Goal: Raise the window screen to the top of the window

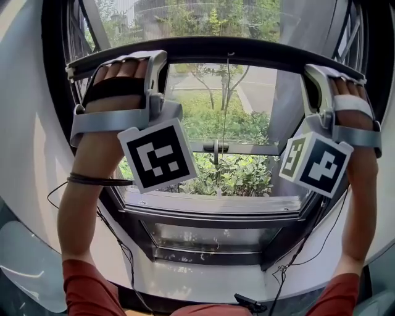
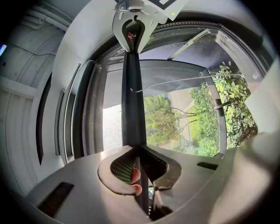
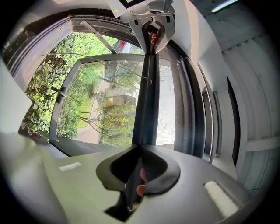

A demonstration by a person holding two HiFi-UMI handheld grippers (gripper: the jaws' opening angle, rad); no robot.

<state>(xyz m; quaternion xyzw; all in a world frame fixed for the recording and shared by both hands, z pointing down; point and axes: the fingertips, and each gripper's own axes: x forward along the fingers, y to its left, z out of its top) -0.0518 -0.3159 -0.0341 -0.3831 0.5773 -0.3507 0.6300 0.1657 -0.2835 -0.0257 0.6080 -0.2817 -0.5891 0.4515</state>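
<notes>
The window screen's dark bottom bar point(image 1: 228, 52) runs across the upper part of the window in the head view, with hazy mesh point(image 1: 203, 18) above it. My left gripper point(image 1: 157, 71) is shut on the bar near its left end. My right gripper point(image 1: 308, 83) is shut on it near the right end. In the left gripper view the bar point(image 2: 131, 100) leaves my left gripper point(image 2: 139, 151) and reaches the right gripper point(image 2: 133, 33) at the top. The right gripper view mirrors this: the bar point(image 3: 146, 100) runs from my right gripper point(image 3: 141, 151) to the left gripper point(image 3: 151, 33).
Below the bar, open glass shows green bushes outside, and a window handle point(image 1: 216, 146) sits mid-pane. The dark sill and lower frame point(image 1: 210, 213) lie beneath. A black cable point(image 1: 117, 241) hangs along the white wall at lower left. White curved wall flanks the window.
</notes>
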